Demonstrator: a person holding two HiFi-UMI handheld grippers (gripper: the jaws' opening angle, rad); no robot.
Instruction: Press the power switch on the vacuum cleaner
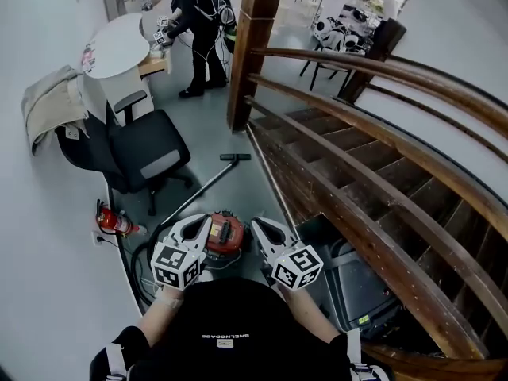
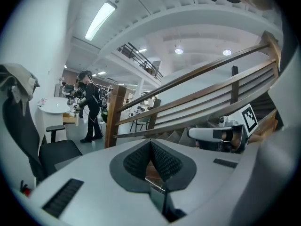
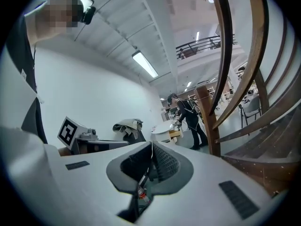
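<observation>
In the head view a red canister vacuum cleaner [image 1: 225, 235] sits on the grey floor just ahead of me. Its black hose loops left and its wand [image 1: 208, 182] runs out to the floor head [image 1: 235, 157]. I cannot make out the power switch. My left gripper [image 1: 193, 227] hangs over the vacuum's left side and my right gripper [image 1: 266, 230] over its right side, both held above it. In the left gripper view the left gripper [image 2: 151, 147] has its pads together with nothing between. The right gripper [image 3: 151, 149] looks the same in its own view.
A wooden staircase [image 1: 357, 173] with curved rails and a newel post [image 1: 250, 54] fills the right. A black office chair [image 1: 151, 153] and a red fire extinguisher [image 1: 113, 222] stand to the left. A person [image 1: 198, 30] stands by a round white table [image 1: 119, 46] at the back.
</observation>
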